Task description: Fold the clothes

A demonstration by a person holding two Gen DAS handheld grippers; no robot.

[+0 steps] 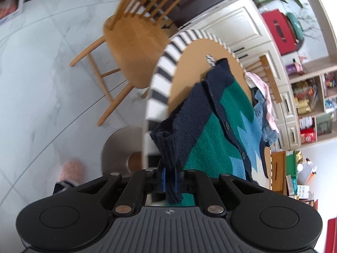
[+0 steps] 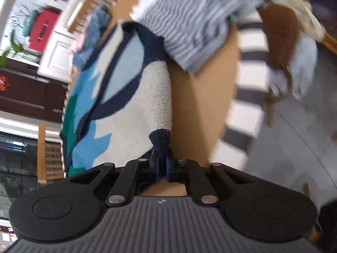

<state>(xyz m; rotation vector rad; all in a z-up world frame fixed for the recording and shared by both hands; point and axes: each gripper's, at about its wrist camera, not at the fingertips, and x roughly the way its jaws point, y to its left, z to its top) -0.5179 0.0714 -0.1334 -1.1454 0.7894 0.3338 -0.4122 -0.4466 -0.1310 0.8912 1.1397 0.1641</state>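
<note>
The left gripper [image 1: 169,178] pinches a navy ribbed cuff [image 1: 168,147] of the knit cardigan [image 1: 212,130]; the right gripper [image 2: 162,164] pinches the other cuff [image 2: 160,139]. The cardigan lies on the table [image 1: 189,67] toward twelve o'clock. Both sleeves should likely be drawn inward evenly, keeping the cuffs level.

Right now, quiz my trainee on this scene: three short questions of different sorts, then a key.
1. True or false: the left gripper is open and holds nothing.
2. What does the right gripper pinch? A) a navy cuff of the cardigan B) the striped cloth C) the chair
3. Fill in: the cardigan lies on a round wooden ____.

Key: 1 false, it is shut on a navy cuff. 2 A. 3 table.
</note>
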